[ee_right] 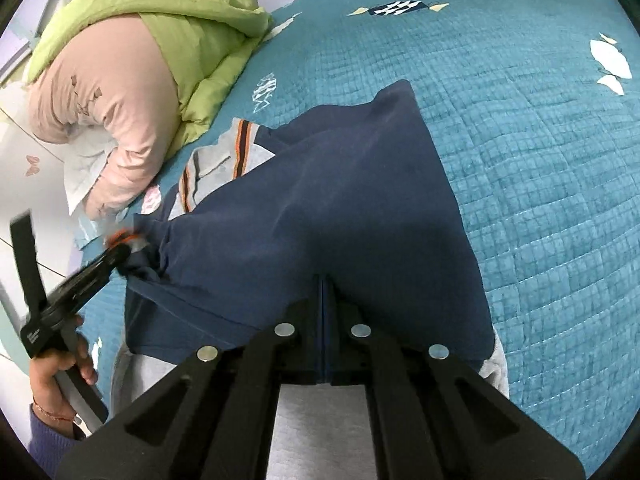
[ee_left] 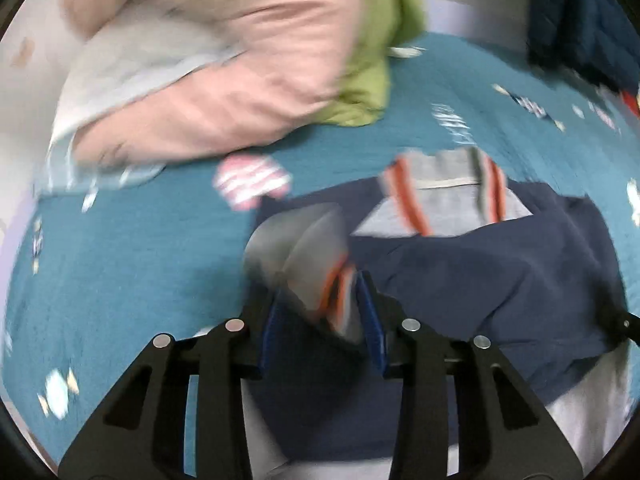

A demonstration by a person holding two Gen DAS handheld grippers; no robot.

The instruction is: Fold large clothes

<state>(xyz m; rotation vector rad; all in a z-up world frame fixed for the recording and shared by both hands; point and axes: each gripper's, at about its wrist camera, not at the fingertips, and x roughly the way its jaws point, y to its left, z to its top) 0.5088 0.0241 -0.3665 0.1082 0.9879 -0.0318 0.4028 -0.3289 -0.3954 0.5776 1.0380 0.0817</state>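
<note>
A navy garment (ee_right: 340,208) with grey panels and orange stripes lies partly folded on the teal quilt (ee_right: 540,160). It also shows in the left wrist view (ee_left: 500,272). My left gripper (ee_left: 320,304) is shut on a bunched grey, orange-striped part of the garment, lifted a little; this view is blurred. The left gripper also shows in the right wrist view (ee_right: 124,252) at the garment's left corner. My right gripper (ee_right: 325,284) is shut on the garment's near navy edge, with fabric stretched away from it.
A pile of pink (ee_right: 112,120) and lime green (ee_right: 180,12) padded clothes lies at the far left of the bed, also in the left wrist view (ee_left: 224,72). A dark blue item (ee_left: 580,20) sits at the far right. White floor (ee_right: 24,184) borders the bed's left edge.
</note>
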